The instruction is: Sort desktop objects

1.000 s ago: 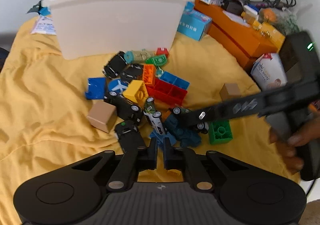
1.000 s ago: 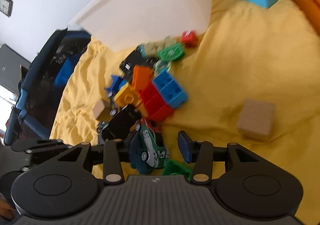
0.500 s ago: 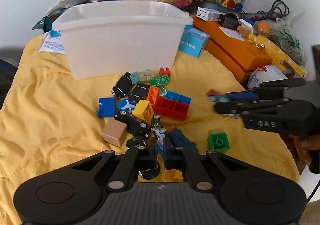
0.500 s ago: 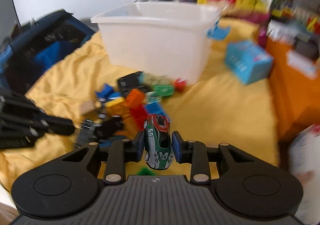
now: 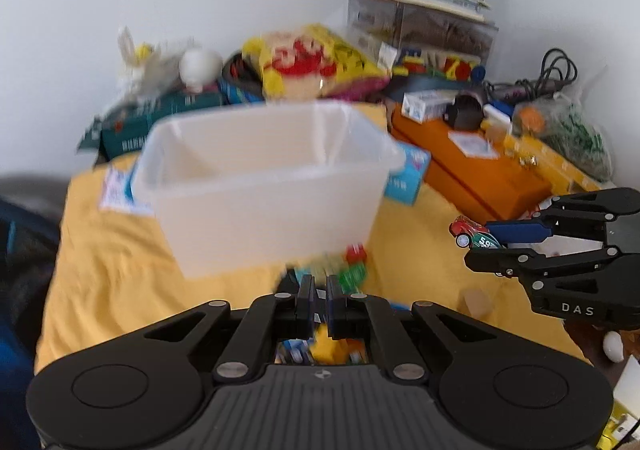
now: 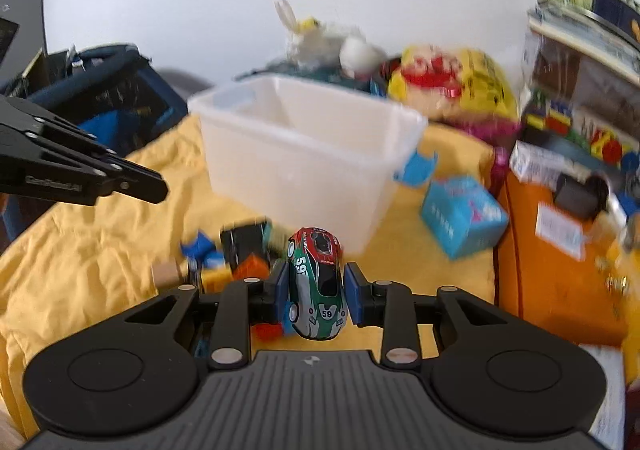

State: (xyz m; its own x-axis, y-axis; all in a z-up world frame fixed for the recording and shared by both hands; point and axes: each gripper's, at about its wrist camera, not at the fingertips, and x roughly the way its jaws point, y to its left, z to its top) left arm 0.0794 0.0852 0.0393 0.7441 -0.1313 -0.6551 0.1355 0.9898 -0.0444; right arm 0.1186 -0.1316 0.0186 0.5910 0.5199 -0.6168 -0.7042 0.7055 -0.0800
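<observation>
Right wrist view: I am holding the toy car (image 6: 318,282), green and red with the number 59, clamped between the right gripper (image 6: 317,290)'s two blue fingers (image 6: 353,292), its nose pointing away from me. It is hanging in the air above the heap of toys (image 6: 236,262) lying on the yellow cloth (image 6: 80,250). Just behind the heap the white bin (image 6: 304,154) is standing upright, open at the top. A light blue box (image 6: 462,216) is sitting right of the bin, beside an orange box (image 6: 560,250). My left gripper (image 5: 319,292) is hovering off to the left with its fingers together and nothing visible between them. In the left wrist view the car (image 5: 474,236) is showing side-on, right of the bin (image 5: 264,194).
</observation>
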